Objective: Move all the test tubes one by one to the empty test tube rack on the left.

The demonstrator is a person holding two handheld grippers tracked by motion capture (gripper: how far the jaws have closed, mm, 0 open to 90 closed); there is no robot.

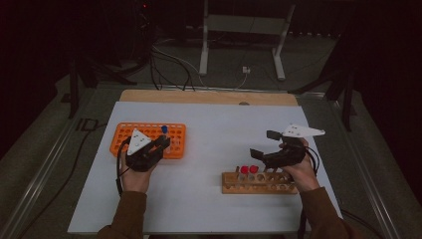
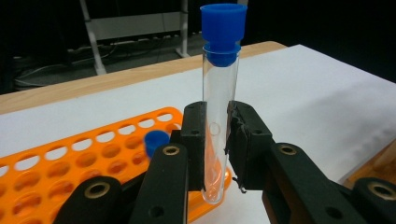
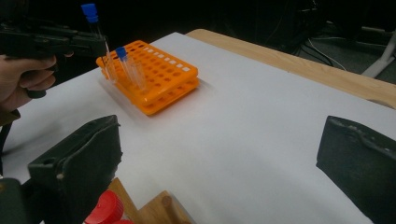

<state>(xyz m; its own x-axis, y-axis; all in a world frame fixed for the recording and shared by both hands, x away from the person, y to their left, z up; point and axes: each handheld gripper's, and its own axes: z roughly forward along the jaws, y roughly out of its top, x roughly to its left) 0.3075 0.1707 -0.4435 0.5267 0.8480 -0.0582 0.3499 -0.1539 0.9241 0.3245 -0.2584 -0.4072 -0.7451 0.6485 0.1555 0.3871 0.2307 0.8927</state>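
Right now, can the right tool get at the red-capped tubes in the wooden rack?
Probably yes. The right tool hangs open just above the wooden rack, the red-capped tubes stand right beneath it, and nothing lies between them.

The tube's (image 2: 218, 116) middle is covered by the jaws. At six o'clock, the red caps (image 3: 108, 208) are cut off by the frame's edge.
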